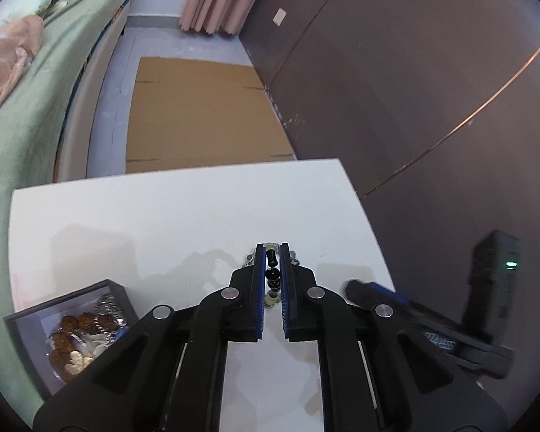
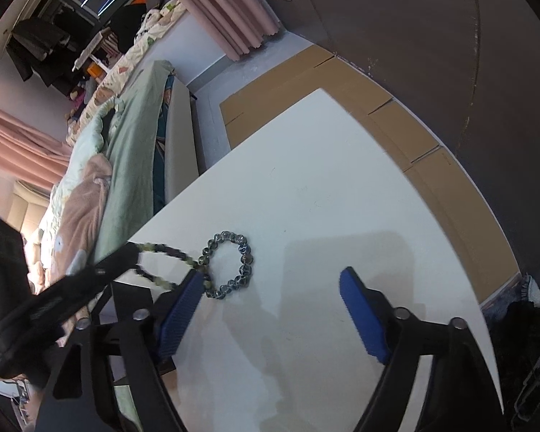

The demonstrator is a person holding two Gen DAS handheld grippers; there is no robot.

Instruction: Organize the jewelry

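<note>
In the left wrist view our left gripper sits low in the centre of the frame, its blue pads drawn close together and pinching a strand of black and pale yellow-green beads that runs down the narrow gap between them. Just past the fingertips, a few grey glass beads of a second bracelet peek out on either side. At the lower left of that frame an open dark jewelry box rests on the white table, holding brown beaded pieces, a silvery chain and pale trinkets. Our right gripper shows blurred at the right edge.

In the right wrist view our right gripper is spread wide, with nothing between its pads. The grey bead bracelet lies flat as a ring on the table, in the centre-left of the frame, just beyond the left pad. The yellow-green strand stretches from the left gripper at the left toward that ring and meets it at its near-left side; we cannot tell whether the two are linked or merely touching. Beyond the table, flattened cardboard lies on the floor and a green-covered bed fills the left.
</note>
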